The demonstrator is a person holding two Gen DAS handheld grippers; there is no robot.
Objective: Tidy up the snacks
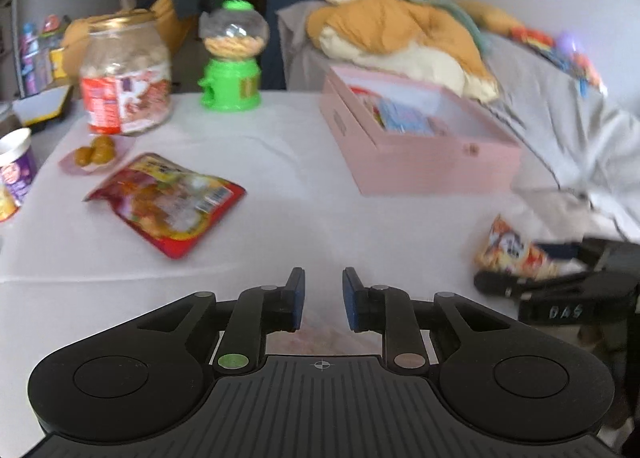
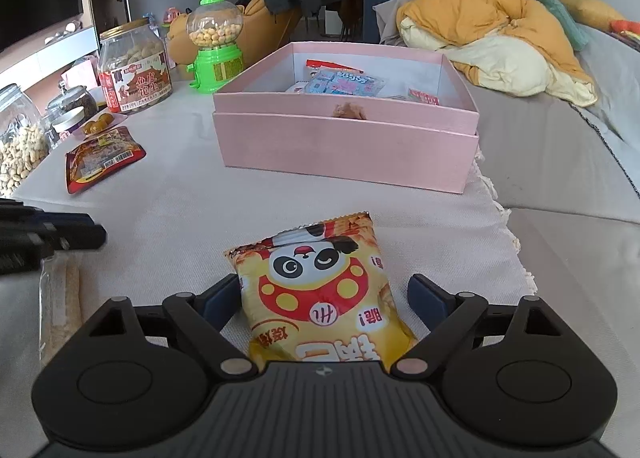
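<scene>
One panda snack bag (image 2: 320,290) lies between the open right tool (image 2: 322,294) fingers.

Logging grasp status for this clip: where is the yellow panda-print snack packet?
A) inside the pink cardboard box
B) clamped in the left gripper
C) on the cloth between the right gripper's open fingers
C: the yellow panda-print snack packet lies flat between the right gripper's spread fingers, short of the pink cardboard box.
</scene>
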